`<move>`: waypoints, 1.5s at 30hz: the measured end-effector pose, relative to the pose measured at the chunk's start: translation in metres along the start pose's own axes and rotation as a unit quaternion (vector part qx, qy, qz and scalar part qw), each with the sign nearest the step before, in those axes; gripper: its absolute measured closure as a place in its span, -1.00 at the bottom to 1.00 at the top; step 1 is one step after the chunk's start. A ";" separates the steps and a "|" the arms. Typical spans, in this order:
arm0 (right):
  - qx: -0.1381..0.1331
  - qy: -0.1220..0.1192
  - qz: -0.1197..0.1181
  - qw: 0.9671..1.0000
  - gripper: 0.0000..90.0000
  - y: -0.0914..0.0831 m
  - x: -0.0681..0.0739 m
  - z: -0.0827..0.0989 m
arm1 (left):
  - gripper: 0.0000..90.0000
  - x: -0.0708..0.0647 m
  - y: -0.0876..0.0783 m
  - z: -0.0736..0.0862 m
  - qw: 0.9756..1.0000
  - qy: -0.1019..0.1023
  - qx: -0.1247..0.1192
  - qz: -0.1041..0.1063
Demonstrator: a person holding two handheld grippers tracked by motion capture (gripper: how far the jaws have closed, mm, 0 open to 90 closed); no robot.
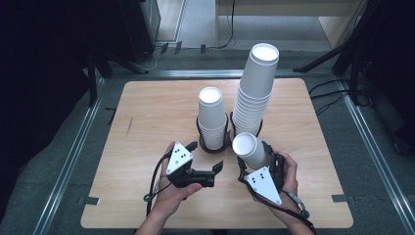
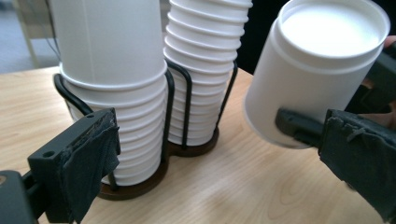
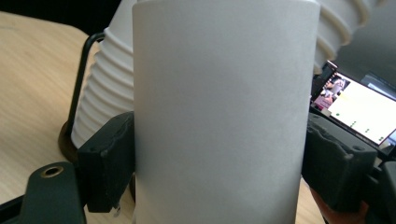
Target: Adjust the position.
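Left gripper, jaws apart, lies low near the short cup stack. Right gripper, tilted, clamps a single paper cup before the tall stack; its own view reveals a lit screen.

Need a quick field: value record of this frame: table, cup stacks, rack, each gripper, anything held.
surface: wooden table
rack: black wire double holder, round brown bases
short stack: paper cups, upside down, in the left ring
tall stack: paper cups, upside down, in the right ring, leaning
loose cup: single white cup, tilted, off the table
left gripper: open, empty, jaws toward the rack
right gripper: shut on the loose cup, pads on opposite sides
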State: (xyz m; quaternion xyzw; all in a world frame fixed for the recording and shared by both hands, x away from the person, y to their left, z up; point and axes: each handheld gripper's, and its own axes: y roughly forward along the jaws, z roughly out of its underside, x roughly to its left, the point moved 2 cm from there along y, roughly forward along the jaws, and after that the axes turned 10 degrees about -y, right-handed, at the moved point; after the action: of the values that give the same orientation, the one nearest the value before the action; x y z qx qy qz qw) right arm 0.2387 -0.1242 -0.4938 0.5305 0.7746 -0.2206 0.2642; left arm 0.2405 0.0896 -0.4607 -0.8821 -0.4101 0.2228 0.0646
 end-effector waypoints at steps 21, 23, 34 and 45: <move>-0.021 -0.105 -0.024 0.994 -0.60 -0.003 0.033 -0.002 | -1.00 -0.010 0.001 0.002 0.998 0.039 0.036 0.034; -0.023 -0.109 -0.025 0.993 -0.60 -0.003 0.035 -0.003 | -1.00 -0.010 0.001 0.002 0.998 0.041 0.038 0.037; -0.045 -0.145 -0.042 0.987 -0.60 -0.008 0.047 -0.010 | -1.00 -0.013 0.004 0.005 0.995 0.053 0.063 0.054; -0.062 -0.176 -0.053 0.981 -0.61 -0.014 0.056 -0.015 | -0.89 -0.018 0.008 0.009 0.993 0.053 0.088 0.056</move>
State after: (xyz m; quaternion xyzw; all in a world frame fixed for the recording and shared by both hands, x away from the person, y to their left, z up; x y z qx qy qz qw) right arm 0.2068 -0.0801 -0.5172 0.4240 0.7554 -0.2757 0.4166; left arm 0.2317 0.0706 -0.4652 -0.9051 -0.3347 0.2143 0.1513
